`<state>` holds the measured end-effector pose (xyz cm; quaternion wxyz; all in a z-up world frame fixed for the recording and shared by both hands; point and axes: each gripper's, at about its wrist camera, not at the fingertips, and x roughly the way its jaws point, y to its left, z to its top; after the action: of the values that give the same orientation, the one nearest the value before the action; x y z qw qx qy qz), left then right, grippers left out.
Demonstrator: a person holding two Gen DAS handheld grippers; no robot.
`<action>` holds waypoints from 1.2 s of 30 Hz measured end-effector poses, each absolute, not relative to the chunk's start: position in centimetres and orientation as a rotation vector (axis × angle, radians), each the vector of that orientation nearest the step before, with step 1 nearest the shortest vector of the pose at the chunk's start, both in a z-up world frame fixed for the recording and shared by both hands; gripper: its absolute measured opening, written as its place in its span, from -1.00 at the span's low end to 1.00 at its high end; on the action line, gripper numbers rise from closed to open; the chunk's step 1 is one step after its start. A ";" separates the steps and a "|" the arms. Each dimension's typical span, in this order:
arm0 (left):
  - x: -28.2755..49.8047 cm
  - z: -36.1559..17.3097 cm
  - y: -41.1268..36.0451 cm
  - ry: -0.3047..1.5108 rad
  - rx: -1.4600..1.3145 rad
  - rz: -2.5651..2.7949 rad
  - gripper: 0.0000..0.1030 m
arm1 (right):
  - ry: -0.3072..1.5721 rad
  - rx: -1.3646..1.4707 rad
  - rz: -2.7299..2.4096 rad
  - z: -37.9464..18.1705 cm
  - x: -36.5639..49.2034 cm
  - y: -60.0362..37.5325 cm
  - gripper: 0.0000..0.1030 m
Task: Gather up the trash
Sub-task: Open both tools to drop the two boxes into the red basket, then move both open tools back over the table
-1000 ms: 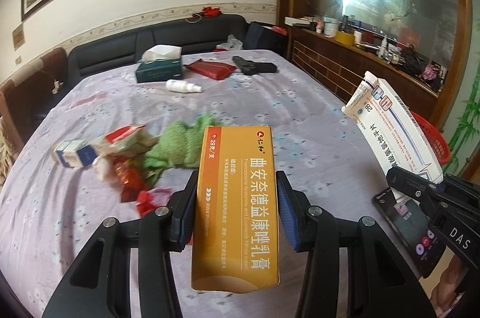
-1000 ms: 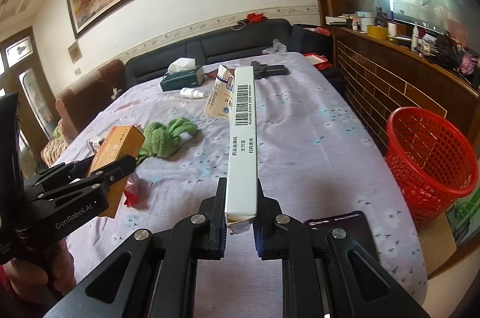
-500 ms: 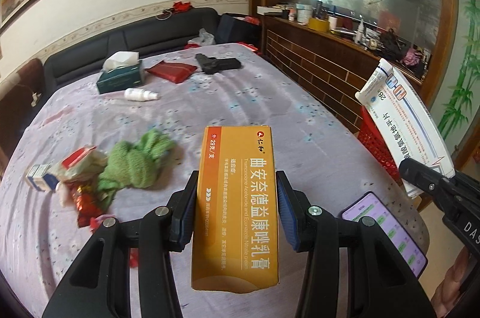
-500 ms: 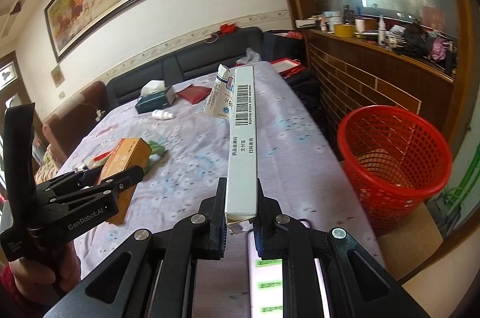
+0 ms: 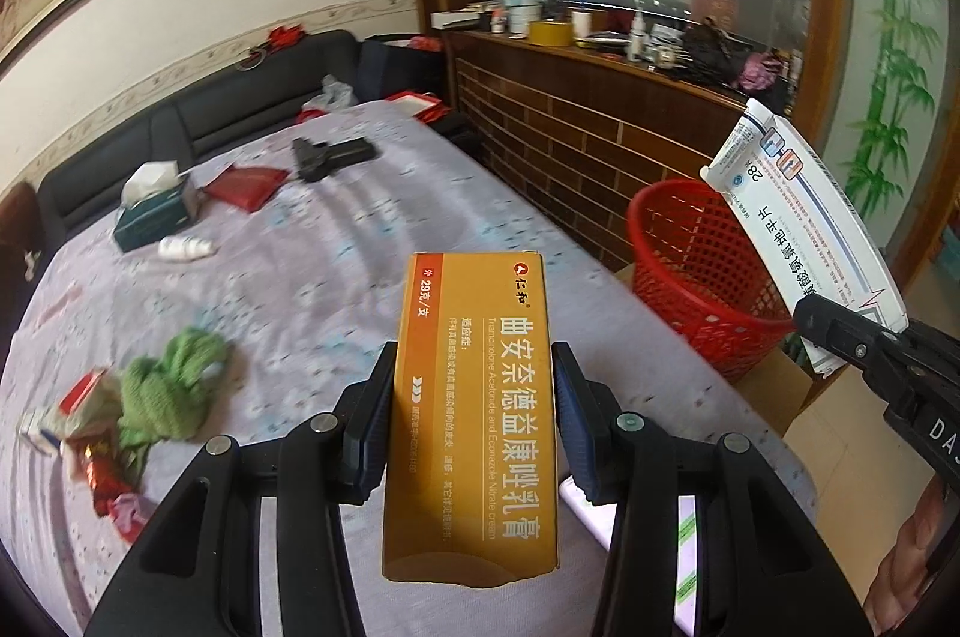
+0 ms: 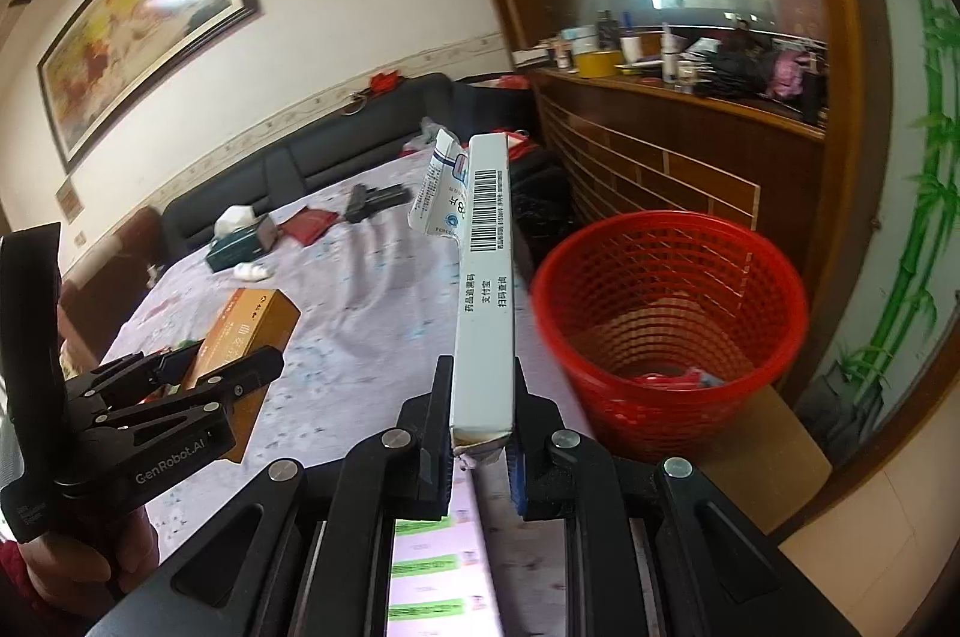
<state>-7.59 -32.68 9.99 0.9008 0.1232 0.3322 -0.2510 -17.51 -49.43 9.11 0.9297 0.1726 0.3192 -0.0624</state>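
Left gripper (image 5: 474, 409) clamps orange box (image 5: 474, 397), right gripper (image 6: 480, 433) pinches white box (image 6: 486, 277): carry both above the red basket (image 6: 666, 241) rim before letting go.

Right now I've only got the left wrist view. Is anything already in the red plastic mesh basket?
Observer: Yes. The right wrist view looks down into the red plastic mesh basket; crumpled red wrappers lie on its bottom.
Operator: How's the right gripper's hold on the long white cardboard box?
Observer: The right gripper is shut on the long white cardboard box, a pad on each broad face near its lower end.
Operator: Is the box intact?
Observer: No, its lower end is torn and crumpled between the jaws.
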 end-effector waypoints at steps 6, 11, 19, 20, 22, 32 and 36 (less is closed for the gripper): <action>-7.4 10.4 -36.7 0.701 0.273 -0.591 -0.10 | 0.659 0.375 -0.186 9.0 -18.2 -52.8 -0.71; -7.1 11.1 -41.1 0.734 0.256 -0.710 -0.10 | 0.672 0.419 -0.225 9.0 -18.2 -56.9 -0.71; -5.3 10.7 -48.5 0.771 0.253 -0.821 -0.10 | 0.693 0.473 -0.269 8.3 -16.6 -63.4 -0.71; -4.7 10.4 -49.3 0.785 0.241 -0.829 -0.10 | 0.698 0.482 -0.268 8.2 -16.3 -63.9 -0.71; -3.8 9.8 -50.2 0.808 0.230 -0.832 -0.08 | 0.705 0.491 -0.264 7.8 -15.6 -64.7 -0.70; -3.5 9.7 -47.3 0.800 0.212 -0.763 0.34 | 0.715 0.537 -0.271 6.6 -14.7 -66.7 0.04; -5.4 11.1 -44.1 0.711 0.236 -0.687 0.50 | 0.676 0.522 -0.226 8.4 -16.5 -64.3 0.06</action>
<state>-5.39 -44.15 11.08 0.8735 0.1130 0.3406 -0.3289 -16.54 -64.25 8.40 0.9041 0.2524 0.3269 -0.1094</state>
